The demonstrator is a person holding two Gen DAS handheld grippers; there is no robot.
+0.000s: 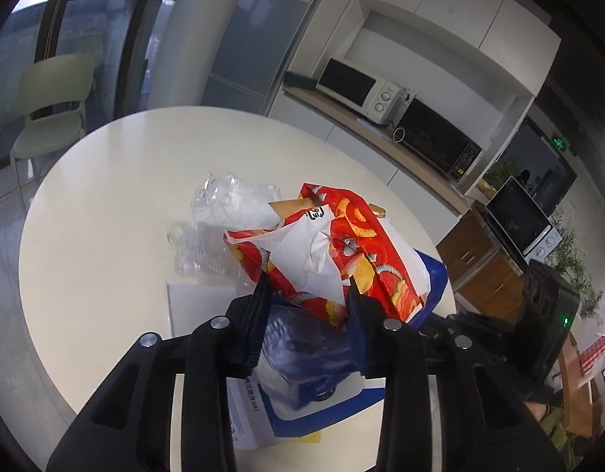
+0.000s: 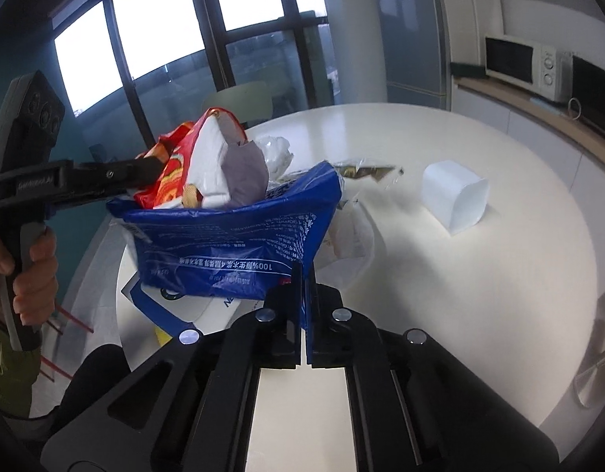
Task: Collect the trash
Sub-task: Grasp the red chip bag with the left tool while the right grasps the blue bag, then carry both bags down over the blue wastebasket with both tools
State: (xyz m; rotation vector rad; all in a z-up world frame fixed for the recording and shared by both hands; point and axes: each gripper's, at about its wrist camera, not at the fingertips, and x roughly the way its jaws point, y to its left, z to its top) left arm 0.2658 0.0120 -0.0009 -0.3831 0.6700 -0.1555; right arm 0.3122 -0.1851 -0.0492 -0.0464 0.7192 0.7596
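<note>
Blue bag (image 2: 231, 236): my right gripper (image 2: 304, 275) pinches its rim, left gripper (image 1: 308, 295) clamps red wrapper (image 1: 341, 244) w/ bag edge; wrapper may spill.

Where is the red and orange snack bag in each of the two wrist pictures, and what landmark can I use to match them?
Left wrist view: the red snack bag sits at the centre, between the left gripper fingers, above the blue bag.
Right wrist view: it is at the upper left, sticking out of the blue bag, whose edge the right gripper pinches.
Shared landmark: the white microwave.
</note>
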